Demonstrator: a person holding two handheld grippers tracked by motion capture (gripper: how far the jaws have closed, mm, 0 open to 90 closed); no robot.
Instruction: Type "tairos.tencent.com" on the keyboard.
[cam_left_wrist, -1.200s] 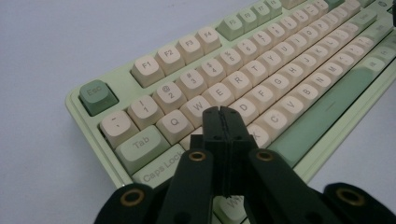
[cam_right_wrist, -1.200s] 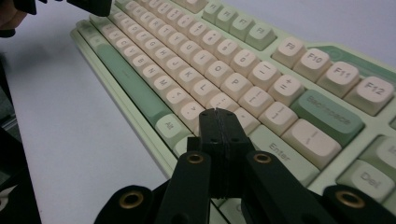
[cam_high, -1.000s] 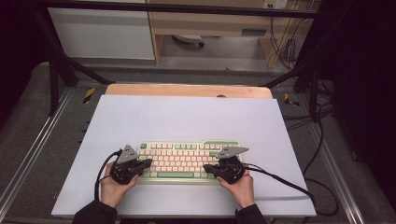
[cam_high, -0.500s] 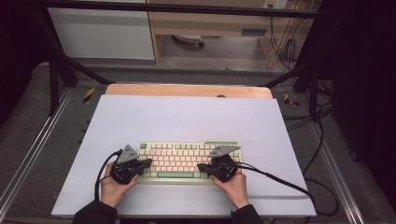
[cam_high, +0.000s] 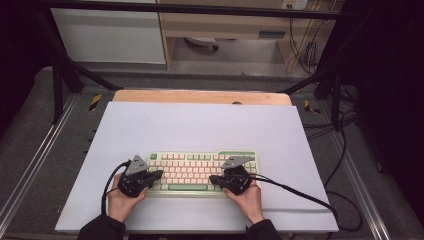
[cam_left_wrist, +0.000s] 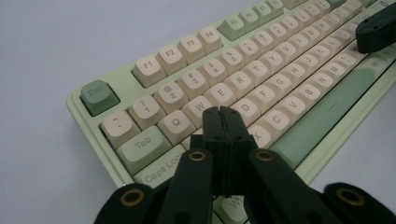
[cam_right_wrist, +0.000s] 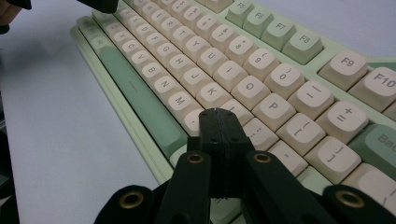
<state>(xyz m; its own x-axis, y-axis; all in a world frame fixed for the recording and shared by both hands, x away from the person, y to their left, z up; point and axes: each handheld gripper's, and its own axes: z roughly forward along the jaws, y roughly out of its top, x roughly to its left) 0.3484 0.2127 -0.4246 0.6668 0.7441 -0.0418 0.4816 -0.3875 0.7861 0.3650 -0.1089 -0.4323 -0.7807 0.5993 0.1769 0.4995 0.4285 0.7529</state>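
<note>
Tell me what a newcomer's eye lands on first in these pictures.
The pale green keyboard with cream keycaps stands out, lying near the front of the white sheet-covered table. The left tool and right tool, both black with jaws shut, point inward over its two ends, poised above the letter keys as if to type.

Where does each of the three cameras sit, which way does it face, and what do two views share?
High view: above the person's side, facing forward and down on the table; both forearms, left gripper and right gripper over the keyboard.
Left gripper view: rides the left gripper, shut, facing the Q-W-A keys.
Right gripper view: rides the right gripper, shut, facing the K-L-P keys.
Shared: both gripper views show the green spacebar.
</note>
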